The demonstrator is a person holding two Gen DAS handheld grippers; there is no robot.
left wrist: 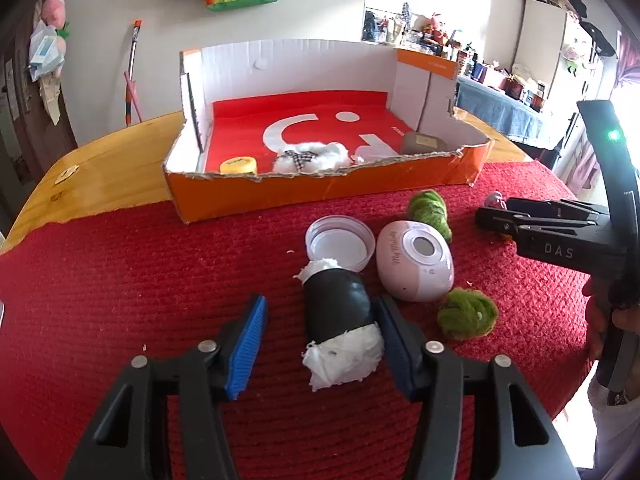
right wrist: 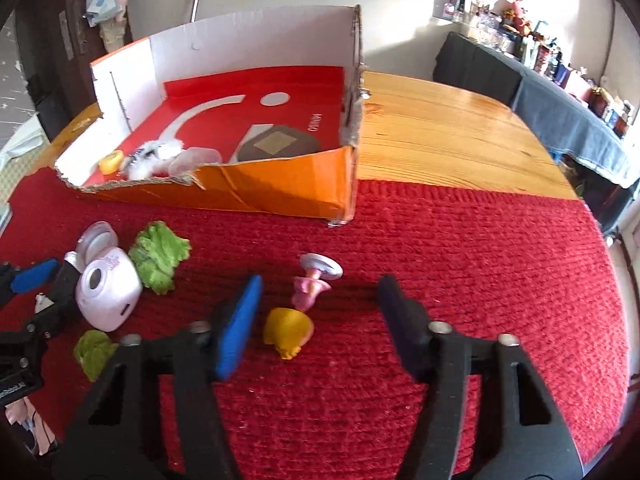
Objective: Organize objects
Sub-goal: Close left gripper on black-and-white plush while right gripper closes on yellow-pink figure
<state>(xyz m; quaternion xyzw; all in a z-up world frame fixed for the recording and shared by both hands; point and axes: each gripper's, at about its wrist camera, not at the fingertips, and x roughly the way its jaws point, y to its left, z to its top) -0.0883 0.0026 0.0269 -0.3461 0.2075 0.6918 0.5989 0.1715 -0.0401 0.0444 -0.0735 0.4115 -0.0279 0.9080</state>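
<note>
so left tool (left wrist: 320,354) spread round black roll (left wrist: 340,320), right tool (right wrist: 318,326) spread; doll (right wrist: 298,312) face hidden.

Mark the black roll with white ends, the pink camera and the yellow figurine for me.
black roll (left wrist: 336,304), left wrist view, black middle band.
pink camera (left wrist: 414,262), left wrist view, top face.
yellow figurine (right wrist: 287,330), right wrist view, yellow head.

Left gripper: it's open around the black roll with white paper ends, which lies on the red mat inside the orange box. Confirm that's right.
Not quite. The left gripper is open around the black roll, but the roll lies on the red mat in front of the orange box, not inside it. The left wrist view shows this.
</note>
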